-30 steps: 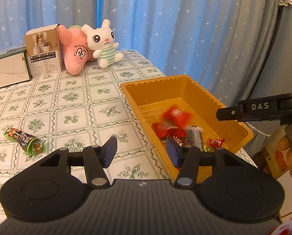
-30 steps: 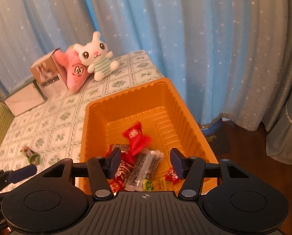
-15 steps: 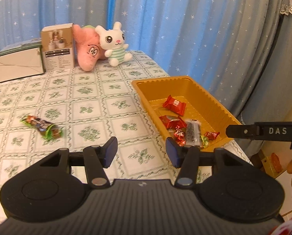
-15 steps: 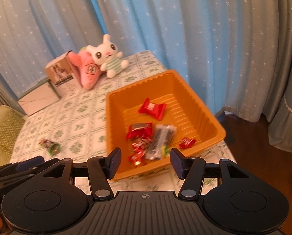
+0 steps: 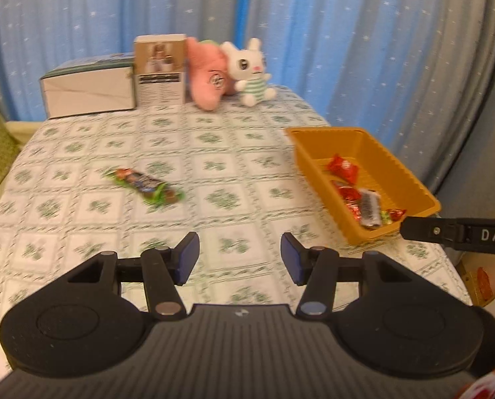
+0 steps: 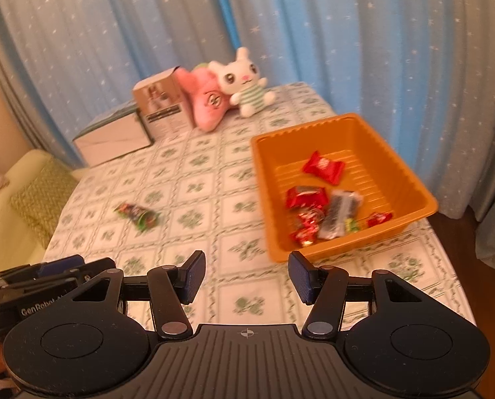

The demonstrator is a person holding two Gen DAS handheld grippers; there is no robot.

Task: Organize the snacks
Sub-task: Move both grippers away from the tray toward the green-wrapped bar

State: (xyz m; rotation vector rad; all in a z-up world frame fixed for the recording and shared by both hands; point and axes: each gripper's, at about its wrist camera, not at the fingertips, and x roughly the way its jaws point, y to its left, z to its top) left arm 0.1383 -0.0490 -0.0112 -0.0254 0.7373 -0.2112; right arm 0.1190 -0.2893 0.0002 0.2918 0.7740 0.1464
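Note:
An orange tray (image 5: 413, 179) (image 6: 410, 179) at the table's right edge holds several wrapped snacks, among them a red packet (image 5: 343, 167) (image 6: 324, 167) and a dark bar (image 6: 339, 212). A green-and-brown snack bar (image 5: 146, 186) (image 6: 137, 214) lies alone on the tablecloth left of the tray. My left gripper (image 5: 240, 258) is open and empty above the near part of the table. My right gripper (image 6: 246, 276) is open and empty, near the tray's front corner. The right gripper's finger (image 5: 456, 232) shows in the left wrist view.
At the table's far edge stand a white box (image 5: 88, 88), a brown carton (image 5: 160, 69), a pink plush (image 5: 207, 78) and a white bunny plush (image 5: 250, 69). Blue star curtains hang behind. A green cushioned seat (image 6: 31, 196) is on the left.
Both grippers have pulled back and up from the tray, so more of the table shows. The red packet dropped from the right gripper now lies in the tray.

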